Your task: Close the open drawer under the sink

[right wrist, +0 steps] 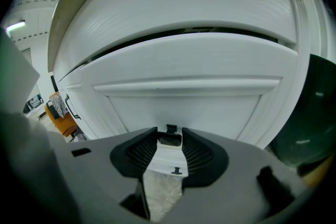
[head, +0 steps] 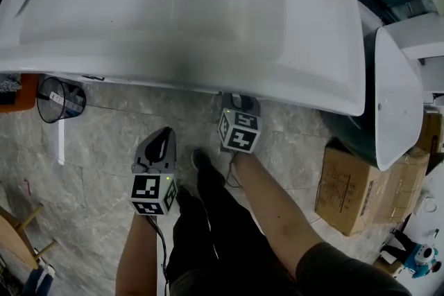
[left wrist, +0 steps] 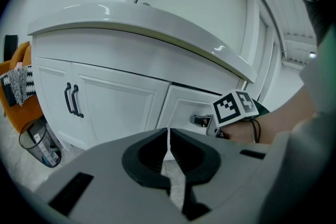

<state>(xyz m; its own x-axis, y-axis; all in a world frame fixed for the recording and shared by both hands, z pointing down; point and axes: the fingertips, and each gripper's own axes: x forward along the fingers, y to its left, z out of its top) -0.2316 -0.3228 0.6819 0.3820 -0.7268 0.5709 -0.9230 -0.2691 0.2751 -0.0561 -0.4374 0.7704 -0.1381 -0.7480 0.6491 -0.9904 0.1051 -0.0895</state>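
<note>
The white sink fills the top of the head view, and the drawer lies under its front rim. In the right gripper view the white drawer front is close ahead, with a dark slit along its top edge. My right gripper has its jaws on either side of the small black drawer handle, which fills the gap between the pads. From above, the right gripper reaches under the sink rim. In the left gripper view the right gripper touches the drawer front. My left gripper hangs back over the floor, shut and empty.
Two cabinet doors with black bar handles stand left of the drawer. A wire waste basket and an orange stool sit at the left. A dark green and white fixture and cardboard boxes crowd the right. The person's legs stand below the grippers.
</note>
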